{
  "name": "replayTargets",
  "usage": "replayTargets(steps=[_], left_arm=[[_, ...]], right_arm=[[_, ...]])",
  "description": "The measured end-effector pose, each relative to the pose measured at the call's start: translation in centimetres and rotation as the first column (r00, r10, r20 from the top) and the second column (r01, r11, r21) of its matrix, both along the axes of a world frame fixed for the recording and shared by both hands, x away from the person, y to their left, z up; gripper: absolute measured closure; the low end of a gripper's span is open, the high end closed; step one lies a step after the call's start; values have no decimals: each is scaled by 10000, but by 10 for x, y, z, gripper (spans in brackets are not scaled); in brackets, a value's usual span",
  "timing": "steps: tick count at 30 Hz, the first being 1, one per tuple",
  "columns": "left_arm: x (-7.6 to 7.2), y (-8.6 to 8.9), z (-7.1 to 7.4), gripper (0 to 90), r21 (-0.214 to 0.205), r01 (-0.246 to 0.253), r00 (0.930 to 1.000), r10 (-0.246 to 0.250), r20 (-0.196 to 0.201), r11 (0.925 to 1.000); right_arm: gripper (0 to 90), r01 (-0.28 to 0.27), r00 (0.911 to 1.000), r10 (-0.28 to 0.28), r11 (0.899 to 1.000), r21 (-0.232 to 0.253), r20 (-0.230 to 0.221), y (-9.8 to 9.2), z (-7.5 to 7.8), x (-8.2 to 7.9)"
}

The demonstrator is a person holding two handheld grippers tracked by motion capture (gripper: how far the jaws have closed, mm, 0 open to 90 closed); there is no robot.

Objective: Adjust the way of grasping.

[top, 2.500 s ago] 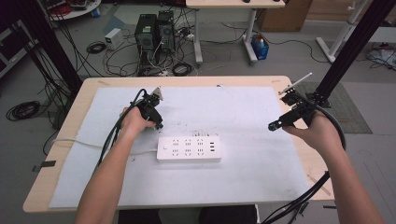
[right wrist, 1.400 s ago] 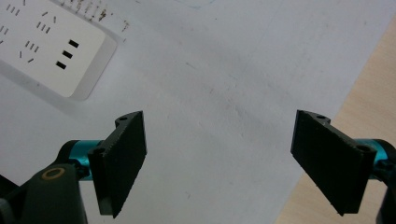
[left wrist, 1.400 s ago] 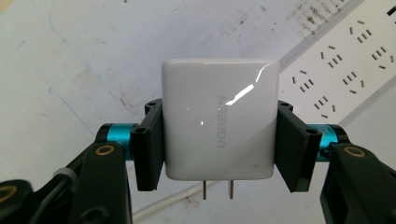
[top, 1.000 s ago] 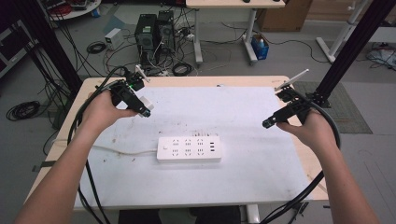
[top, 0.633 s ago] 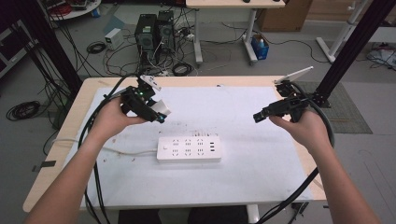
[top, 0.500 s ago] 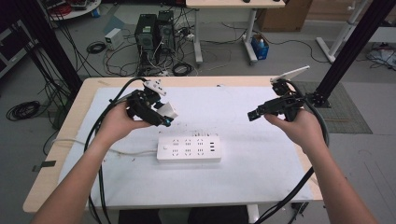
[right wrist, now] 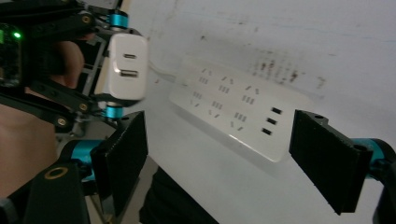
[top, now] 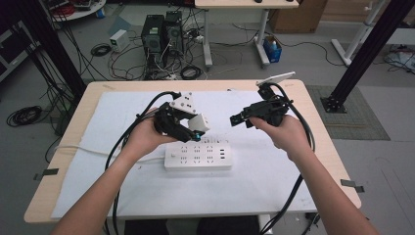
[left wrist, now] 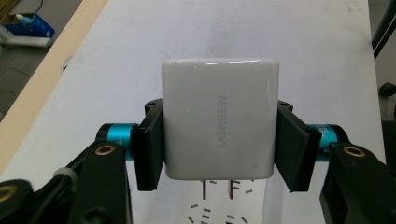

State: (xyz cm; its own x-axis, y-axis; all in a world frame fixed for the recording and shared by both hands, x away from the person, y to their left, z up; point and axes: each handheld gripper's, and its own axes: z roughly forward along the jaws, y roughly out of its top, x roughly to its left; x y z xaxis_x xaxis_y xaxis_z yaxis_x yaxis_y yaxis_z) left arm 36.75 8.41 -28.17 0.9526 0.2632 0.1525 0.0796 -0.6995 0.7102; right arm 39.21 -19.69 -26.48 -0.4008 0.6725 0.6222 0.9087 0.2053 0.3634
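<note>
- High view: the white charger (top: 198, 123) is held in the air above the table (top: 313, 122), just over the near-left part of the white power strip (top: 197, 156), not yet touching it.
- Left gripper view: the charger (left wrist: 219, 123) sits squarely between the two black pads, which press on its flat sides; its two metal prongs (left wrist: 217, 188) point away from the camera, down toward the slots of the strip below. Holding it by the sides leaves the prong face free, which probably suits a straight push into a socket.
- Left gripper (top: 188, 128): jaws closed on the charger, with the body tilted down toward the strip.
- Right gripper view: the charger's port face (right wrist: 127, 65) shows, with one oval and one rectangular port, and the power strip (right wrist: 233, 112) lies flat behind it.
- Right gripper (top: 238, 119): jaws stand wide with nothing between them, having just narrowed a little; it hovers near the charger, aimed toward it, perhaps to steady the charger or the strip.
- Power strip: it lies lengthwise across the middle of the white mat (top: 274, 181), its cord (top: 98, 152) trailing off to the left, so the sockets face straight up.
</note>
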Motion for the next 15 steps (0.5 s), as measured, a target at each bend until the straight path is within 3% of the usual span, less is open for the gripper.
replayTargets(steps=[6,15], left_arm=[[-3,-12,-1,425,-99,288,9994,-286,183,9995],[-6,-19,-2,425,47,557,9976,-558,397,9984]], right_arm=[[261,-509,9980,539,9948,880,-326,22,-4,4],[347,-995,9921,1076,9882,1168,-650,46,-14,8]])
